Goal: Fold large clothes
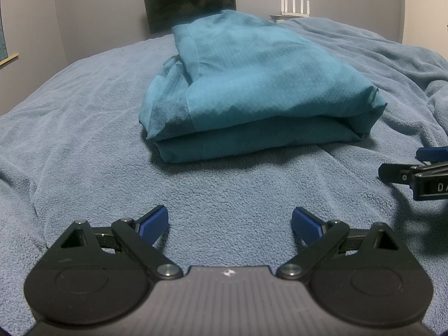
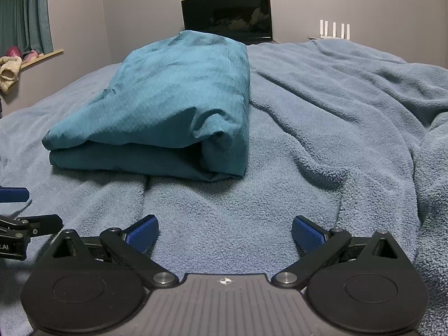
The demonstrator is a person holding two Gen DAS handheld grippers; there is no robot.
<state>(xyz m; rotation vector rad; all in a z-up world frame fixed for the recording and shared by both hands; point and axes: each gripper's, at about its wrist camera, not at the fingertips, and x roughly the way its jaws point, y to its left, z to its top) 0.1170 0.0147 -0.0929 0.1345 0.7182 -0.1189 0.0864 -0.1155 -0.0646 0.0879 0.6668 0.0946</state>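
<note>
Left wrist view | we've got the folded teal garment [image 1: 252, 89] centre frame on the blanket [image 1: 84, 140], straight ahead | left gripper [image 1: 229, 224] and right gripper [image 2: 225, 231] both spread wide, empty | looks about equally near, long axis running away from us

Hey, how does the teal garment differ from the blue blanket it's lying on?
The teal garment is folded into a compact, layered bundle, while the blue blanket is spread across the bed with loose wrinkles. The garment's fabric looks smooth and thin; the blanket's looks fuzzy. The garment is a deeper teal, the blanket a paler grey-blue. Neither the left gripper nor the right gripper touches either.
</note>
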